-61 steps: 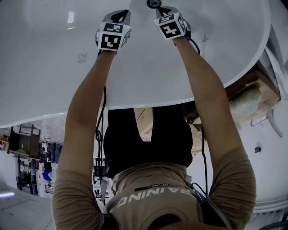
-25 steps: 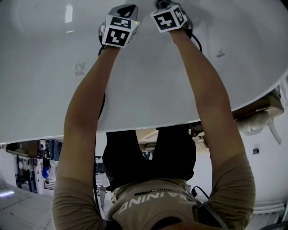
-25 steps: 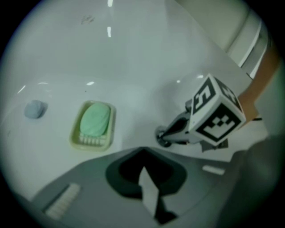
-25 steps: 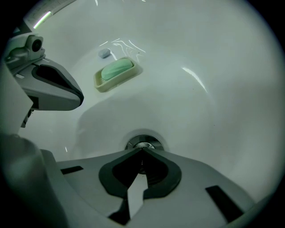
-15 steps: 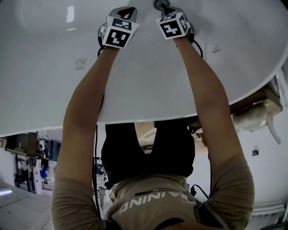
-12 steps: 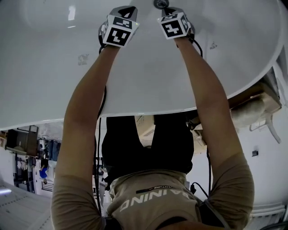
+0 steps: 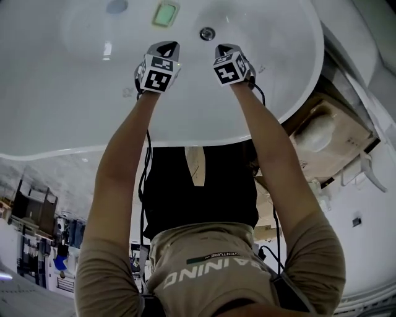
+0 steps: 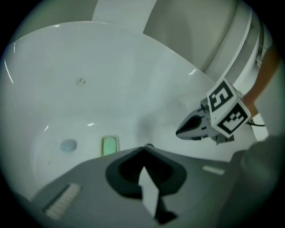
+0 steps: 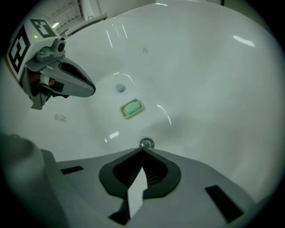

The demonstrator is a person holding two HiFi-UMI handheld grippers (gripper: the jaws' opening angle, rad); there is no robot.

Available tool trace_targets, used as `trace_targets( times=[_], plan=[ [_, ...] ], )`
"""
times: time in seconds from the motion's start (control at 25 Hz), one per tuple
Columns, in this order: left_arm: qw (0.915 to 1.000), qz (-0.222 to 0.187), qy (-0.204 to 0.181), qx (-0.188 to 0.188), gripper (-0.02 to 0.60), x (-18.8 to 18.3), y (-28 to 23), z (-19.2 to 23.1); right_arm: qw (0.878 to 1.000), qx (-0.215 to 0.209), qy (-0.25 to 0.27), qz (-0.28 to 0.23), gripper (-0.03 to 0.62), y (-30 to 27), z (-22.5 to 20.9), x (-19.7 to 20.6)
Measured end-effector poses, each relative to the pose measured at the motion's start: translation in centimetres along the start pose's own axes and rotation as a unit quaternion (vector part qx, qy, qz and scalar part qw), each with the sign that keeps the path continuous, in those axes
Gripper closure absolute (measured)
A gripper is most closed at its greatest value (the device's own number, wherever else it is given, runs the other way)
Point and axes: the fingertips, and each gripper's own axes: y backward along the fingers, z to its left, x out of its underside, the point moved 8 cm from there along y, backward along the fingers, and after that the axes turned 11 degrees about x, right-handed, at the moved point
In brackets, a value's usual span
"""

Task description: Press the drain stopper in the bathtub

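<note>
The round chrome drain stopper (image 7: 206,33) sits in the floor of the white bathtub (image 7: 74,117). In the right gripper view the drain stopper (image 9: 146,143) lies just beyond my right gripper (image 9: 142,151), whose jaws meet in a point with nothing between them. In the head view my right gripper (image 7: 223,48) hangs a little short of the stopper, to its right. My left gripper (image 7: 169,46) is beside it on the left, also shut and empty. Its own view shows the left gripper (image 8: 144,148) tip and the right gripper (image 8: 180,132) off to the right.
A green soap dish (image 7: 165,13) and a blue-grey disc (image 7: 116,6) lie on the tub floor past the stopper. A plastic-wrapped box (image 7: 325,130) stands outside the tub rim at right. Cables hang from both grippers along the arms.
Both grippers have drawn back from the drain; the right one was at the stopper a second ago and now stands apart from it. More of the tub floor shows.
</note>
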Motion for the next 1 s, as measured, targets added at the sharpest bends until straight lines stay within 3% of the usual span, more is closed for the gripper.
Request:
trace_targets(
  times=[0.44,1.0],
  plan=[
    [0.9994,-0.031,0.013,-0.012,0.579,-2.2,9.3,-6.9,0.997,0.010,-0.077,-0.009,0.586,12.9,-1.0,0.9],
    [0.9977,-0.060,-0.019,-0.025,0.578,-6.0,22.3,-14.8,0.986,0.021,-0.134,-0.093,0.586,29.8,-0.4,2.0]
  ],
)
